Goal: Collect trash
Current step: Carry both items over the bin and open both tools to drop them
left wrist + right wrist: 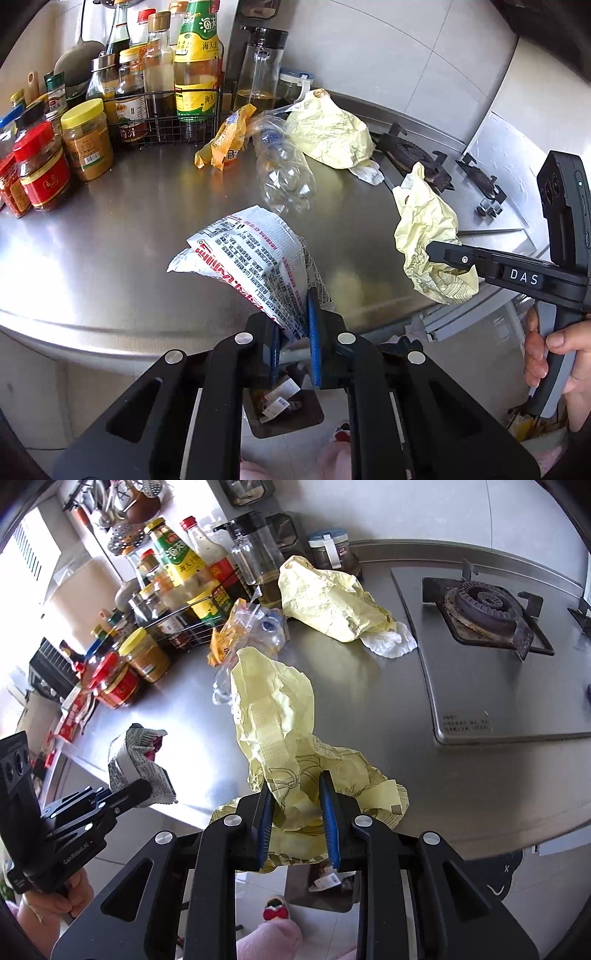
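Note:
My left gripper (pixel 293 332) is shut on a white printed snack wrapper (pixel 251 254), held above the front edge of the steel counter (pixel 110 258). My right gripper (pixel 297 812) is shut on a crumpled yellow paper bag (pixel 273 709), also lifted near the counter's front edge. That bag (pixel 424 229) hangs at the right of the left wrist view. Still lying on the counter are a clear plastic bottle (pixel 284 170), an orange wrapper (pixel 225 140), a second yellow paper bag (pixel 328 133) and a white tissue (pixel 369 171). A dark bin (pixel 284 406) with scraps in it stands on the floor below.
Sauce bottles in a wire rack (pixel 166 122) and jars (pixel 86 140) crowd the counter's back left. A gas stove burner (pixel 484 605) sits at the right. A person's hand (pixel 554 354) holds the right gripper's handle. Pink slippers (pixel 277 912) show on the floor.

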Tool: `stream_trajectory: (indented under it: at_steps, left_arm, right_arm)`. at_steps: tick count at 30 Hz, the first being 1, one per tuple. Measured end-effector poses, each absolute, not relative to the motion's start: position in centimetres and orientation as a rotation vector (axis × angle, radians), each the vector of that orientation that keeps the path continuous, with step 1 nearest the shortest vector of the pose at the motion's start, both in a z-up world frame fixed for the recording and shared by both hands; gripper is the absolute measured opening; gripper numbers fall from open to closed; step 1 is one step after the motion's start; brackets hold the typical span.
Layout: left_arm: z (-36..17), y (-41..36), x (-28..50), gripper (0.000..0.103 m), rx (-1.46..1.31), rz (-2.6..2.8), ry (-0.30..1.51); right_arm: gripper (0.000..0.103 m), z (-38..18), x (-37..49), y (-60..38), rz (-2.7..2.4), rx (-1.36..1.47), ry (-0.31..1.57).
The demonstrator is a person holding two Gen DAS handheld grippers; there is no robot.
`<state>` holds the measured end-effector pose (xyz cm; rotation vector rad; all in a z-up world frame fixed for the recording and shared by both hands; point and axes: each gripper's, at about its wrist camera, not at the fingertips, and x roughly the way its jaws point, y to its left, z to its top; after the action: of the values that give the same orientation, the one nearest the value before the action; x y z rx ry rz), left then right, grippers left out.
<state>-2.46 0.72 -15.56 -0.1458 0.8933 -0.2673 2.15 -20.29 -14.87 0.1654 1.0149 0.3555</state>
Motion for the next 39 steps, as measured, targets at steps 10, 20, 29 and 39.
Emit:
stream_trajectory:
  at_steps: [10,20,29,39]
  left_arm:
    - [-19.2,-1.2,-9.8,0.012,-0.150,-0.312,0.988]
    - [-28.5,-1.8,-10.8,0.012,-0.176,-0.289,1.160]
    - [-38.6,-2.7,-9.7,0.012,-0.200,-0.276,1.312]
    - [-48.0,-3.1,-8.5,0.012,-0.233,-0.279,1.429]
  right_arm:
    - [0.025,-18.7,-5.9,-20.8,0.391,0.180,1.151]
    - [0.025,-29.0,-6.7,-20.0,0.295,0.204,1.339]
    - [0.025,-39.7,-5.0,-19.0,0.221,0.255,1.478]
    - [0.025,-47.8,-2.8,-18.3,0.153,0.315,1.532]
